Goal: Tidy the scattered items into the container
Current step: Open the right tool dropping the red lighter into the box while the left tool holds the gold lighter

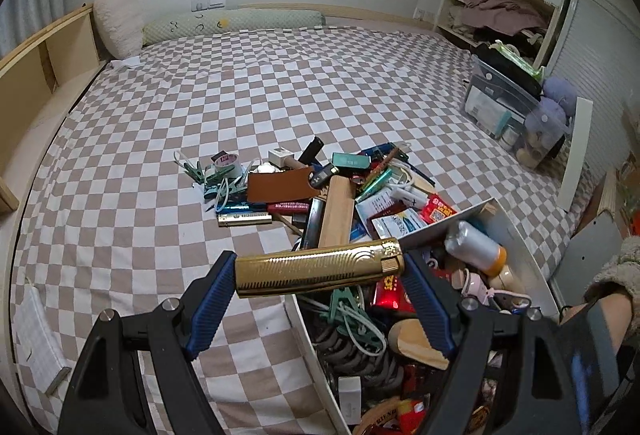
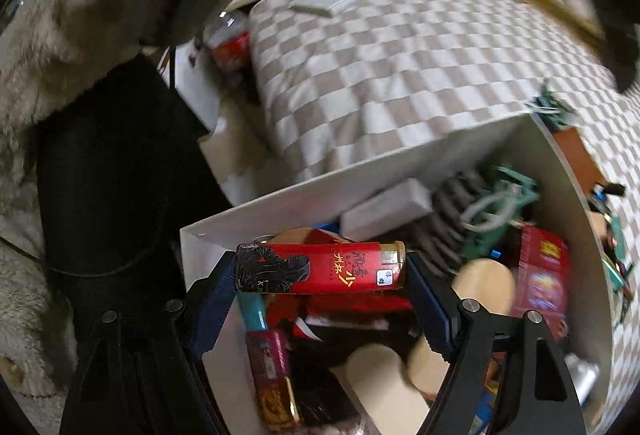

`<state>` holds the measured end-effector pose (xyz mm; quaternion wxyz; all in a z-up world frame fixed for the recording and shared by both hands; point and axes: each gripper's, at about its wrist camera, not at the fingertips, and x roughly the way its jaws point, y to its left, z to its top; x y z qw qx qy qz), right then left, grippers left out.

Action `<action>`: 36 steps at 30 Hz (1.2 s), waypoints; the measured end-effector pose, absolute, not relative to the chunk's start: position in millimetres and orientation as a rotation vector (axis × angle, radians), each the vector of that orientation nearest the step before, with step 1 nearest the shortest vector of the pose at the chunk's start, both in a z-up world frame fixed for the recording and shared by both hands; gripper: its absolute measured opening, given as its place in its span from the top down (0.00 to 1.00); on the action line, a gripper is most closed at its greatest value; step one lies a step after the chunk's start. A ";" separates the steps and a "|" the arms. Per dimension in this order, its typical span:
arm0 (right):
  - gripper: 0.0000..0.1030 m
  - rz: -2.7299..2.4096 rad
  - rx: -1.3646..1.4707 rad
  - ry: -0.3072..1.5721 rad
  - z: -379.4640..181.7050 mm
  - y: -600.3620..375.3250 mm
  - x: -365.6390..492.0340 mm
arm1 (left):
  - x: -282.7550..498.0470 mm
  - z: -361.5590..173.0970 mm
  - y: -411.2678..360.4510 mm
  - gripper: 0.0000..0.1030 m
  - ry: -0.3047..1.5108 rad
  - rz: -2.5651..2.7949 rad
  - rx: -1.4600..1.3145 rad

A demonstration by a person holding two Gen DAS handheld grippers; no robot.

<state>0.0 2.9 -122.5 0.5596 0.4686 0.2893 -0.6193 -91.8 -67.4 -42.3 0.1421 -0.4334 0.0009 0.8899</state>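
Ahead of the left gripper (image 1: 318,267) a wide stretch of checkered bedsheet (image 1: 280,95) lies bare up to the pillows and headboard, and to the left of the fingers the sheet is free as far as the bed's wooden side. The room narrows on the right: the near wall of the white container (image 1: 316,347) runs just inside the left finger and down toward the lower edge, and its far corner rises just beyond the right fingertip. Past that corner sits the pile of scattered items (image 1: 320,191), a little ahead of the fingertips and slightly right of centre.

The left gripper's blue pads clamp the two ends of a gold ribbed case (image 1: 316,269), which lies crosswise between the fingertips, straddling the container's near wall, its right end over the box's contents.

The right gripper (image 2: 320,269) points down into the container (image 2: 320,195); the box's corner rim lies just beside the left finger, the curved far wall well off to the right. Its pads press on the ends of a red cylindrical tube (image 2: 320,269), held crosswise between the fingertips, above the packets and wooden pieces already inside. Left of the rim are a dark shape and fuzzy fabric, blurred.
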 end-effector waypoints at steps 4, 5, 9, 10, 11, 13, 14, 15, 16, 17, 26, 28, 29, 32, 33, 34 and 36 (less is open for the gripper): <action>0.21 -1.402 1.090 0.747 -131.1 -9.0 10.2 | -91.7 -45.8 -73.7 0.20 -0.011 2.570 -1.264; 0.21 -1.392 1.084 0.760 -133.2 -11.5 12.0 | -91.6 -46.1 -75.2 0.20 -0.015 2.572 -1.265; 0.21 -1.359 1.075 0.772 -137.8 -18.7 14.6 | -91.9 -47.8 -79.3 0.20 -0.024 2.576 -1.271; 0.21 -1.351 1.071 0.777 -138.3 -20.2 15.4 | -91.9 -48.4 -79.7 0.20 -0.023 2.573 -1.274; 0.21 -1.342 1.063 0.781 -138.5 -21.3 16.4 | -91.7 -49.0 -79.7 0.20 -0.021 2.570 -1.276; 0.10 -1.320 1.058 0.774 -137.8 -21.2 17.8 | -91.0 -50.1 -79.3 0.20 -0.014 2.562 -1.278; 0.06 -1.320 1.065 0.772 -137.0 -20.3 17.3 | -90.4 -50.8 -79.0 0.20 -0.009 2.557 -1.279; 0.05 -1.334 1.060 0.777 -135.0 -17.7 16.9 | -89.6 -51.6 -78.7 0.20 -0.002 2.551 -1.279; 0.05 -1.335 1.055 0.781 -132.5 -13.8 16.9 | -88.4 -52.4 -78.5 0.20 0.005 2.546 -1.276; 0.05 -1.335 1.055 0.780 -130.1 -10.0 16.9 | -87.2 -52.8 -78.6 0.20 0.013 2.542 -1.273; 0.05 -1.448 1.094 0.736 -100.2 53.3 1.6 | -64.7 -59.1 -64.6 0.20 0.180 2.447 -1.187; 0.05 -1.498 1.114 0.708 -95.3 66.8 -5.9 | -58.3 -61.9 -58.4 0.20 0.222 2.412 -1.174; 0.05 -1.519 1.122 0.697 -93.5 71.9 -9.1 | -54.6 -63.7 -55.2 0.20 0.243 2.392 -1.168; 0.05 -1.583 1.137 0.684 -89.4 84.8 -17.1 | -44.6 -69.4 -45.5 0.20 0.295 2.333 -1.159; 0.05 -1.600 1.141 0.682 -88.3 88.2 -19.6 | -40.9 -71.5 -41.9 0.20 0.320 2.311 -1.154; 0.05 -1.618 1.145 0.675 -87.1 91.6 -22.4 | -37.6 -72.9 -38.9 0.20 0.347 2.298 -1.147; 0.05 -1.643 1.152 0.663 -85.6 94.9 -26.6 | -28.9 -75.5 -30.6 0.20 0.434 2.275 -1.111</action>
